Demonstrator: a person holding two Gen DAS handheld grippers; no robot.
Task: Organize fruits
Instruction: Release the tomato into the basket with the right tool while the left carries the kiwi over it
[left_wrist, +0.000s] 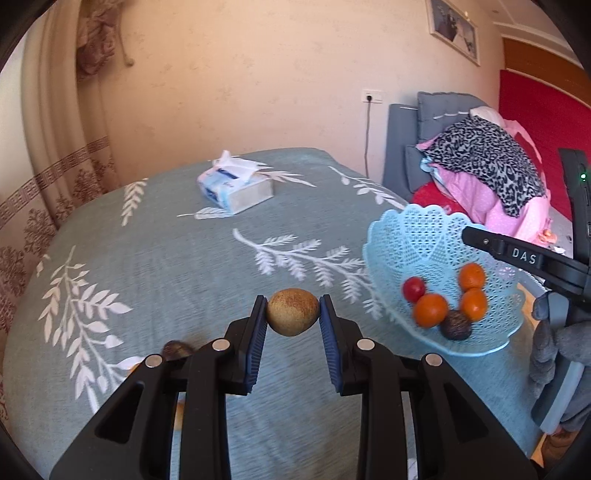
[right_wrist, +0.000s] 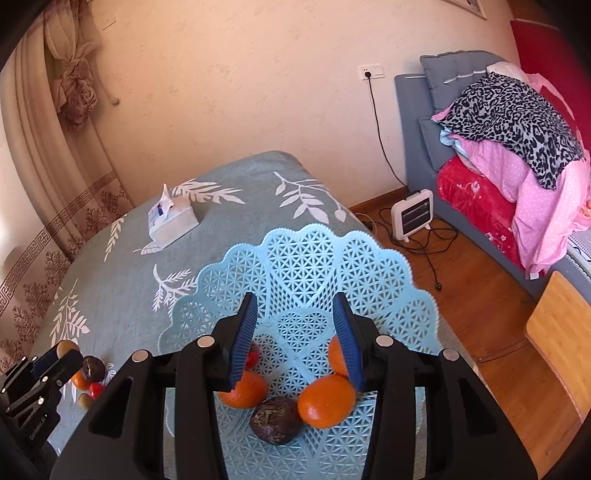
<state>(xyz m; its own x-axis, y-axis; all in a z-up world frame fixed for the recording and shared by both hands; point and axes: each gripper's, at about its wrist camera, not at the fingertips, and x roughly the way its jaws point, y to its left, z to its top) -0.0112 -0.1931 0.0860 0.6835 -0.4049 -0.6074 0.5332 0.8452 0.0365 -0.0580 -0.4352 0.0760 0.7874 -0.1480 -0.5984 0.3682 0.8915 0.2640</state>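
Your left gripper grasps a brown fruit between its fingers; your right gripper hangs released, the basket beneath its fingers.

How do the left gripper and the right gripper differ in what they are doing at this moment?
The left gripper is shut on the brown fruit above the tablecloth; the right gripper is open and holds nothing. It hangs over the blue basket, the left beside it. Both have blue pads.
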